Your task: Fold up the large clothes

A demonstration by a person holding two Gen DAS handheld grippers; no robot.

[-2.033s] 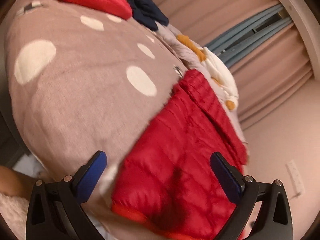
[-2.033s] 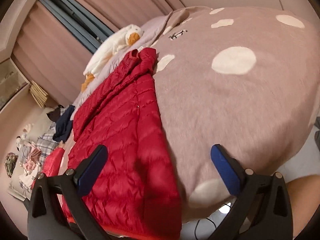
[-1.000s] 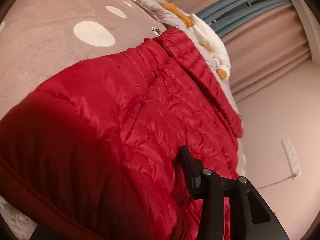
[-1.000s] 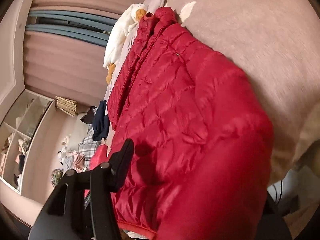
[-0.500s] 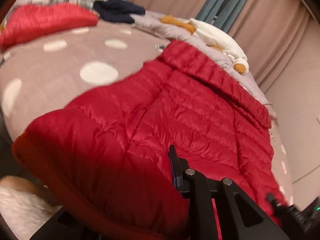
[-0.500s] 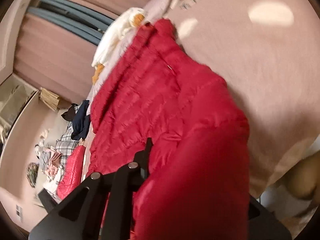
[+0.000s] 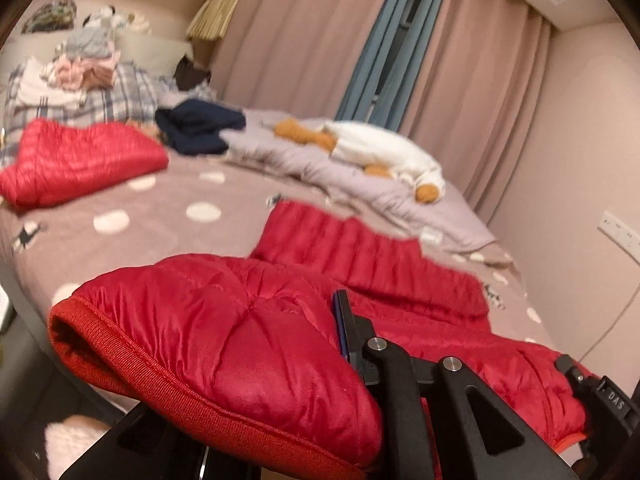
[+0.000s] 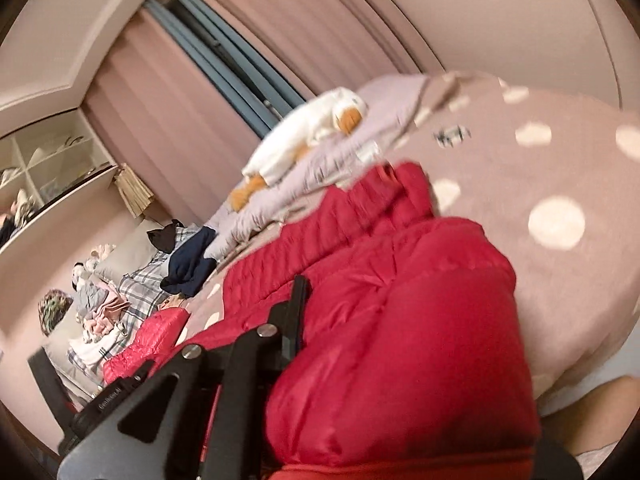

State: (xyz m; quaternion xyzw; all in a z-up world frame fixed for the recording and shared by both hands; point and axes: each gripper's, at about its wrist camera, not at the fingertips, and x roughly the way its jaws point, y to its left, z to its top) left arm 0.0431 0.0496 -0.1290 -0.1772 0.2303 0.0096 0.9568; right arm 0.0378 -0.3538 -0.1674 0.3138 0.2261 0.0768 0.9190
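Gripping the red down jacket (image 7: 240, 344) hem at lower frame, left gripper (image 7: 332, 360) and right gripper (image 8: 320, 344) jaws are clenched above the bed (image 7: 160, 220); slippery fabric may slide free.

A spotted bed cover (image 7: 132, 236) spreads across the bed. Near the far edge a white plush toy (image 7: 384, 152) lies on a grey duvet (image 7: 360, 184). A navy garment (image 7: 200, 128) sits beside a plaid pillow (image 7: 120, 96) topped with piled clothes (image 7: 84, 64). Pink curtains (image 7: 304, 32) hang behind.
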